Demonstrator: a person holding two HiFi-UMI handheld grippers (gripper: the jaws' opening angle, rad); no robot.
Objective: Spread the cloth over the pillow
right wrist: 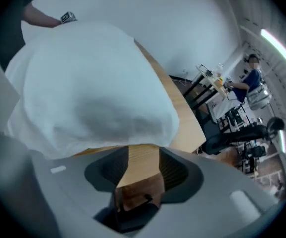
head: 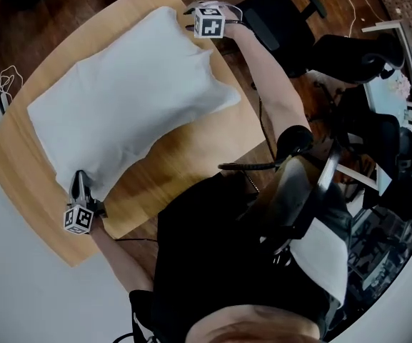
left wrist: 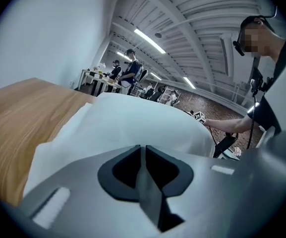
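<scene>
A white pillow (head: pixel 127 98) lies diagonally on the wooden table (head: pixel 191 170), and a white cloth (head: pixel 216 95) is draped over it with a flap reaching out at the right. My left gripper (head: pixel 79 181) is at the pillow's near left corner. Its jaws (left wrist: pixel 142 150) stand together with the cloth (left wrist: pixel 133 123) right beyond the tips; I cannot see whether any edge is caught. My right gripper (head: pixel 191 10) is at the far corner, open (right wrist: pixel 143 152), with bare table wood between its jaws and the covered pillow (right wrist: pixel 88 83) just ahead.
A black office chair (head: pixel 277 20) stands beyond the table's far right edge. Desks and equipment (head: pixel 391 98) crowd the right side. Cables (head: pixel 6 84) lie on the floor to the left. People (left wrist: pixel 130 68) stand at tables in the background.
</scene>
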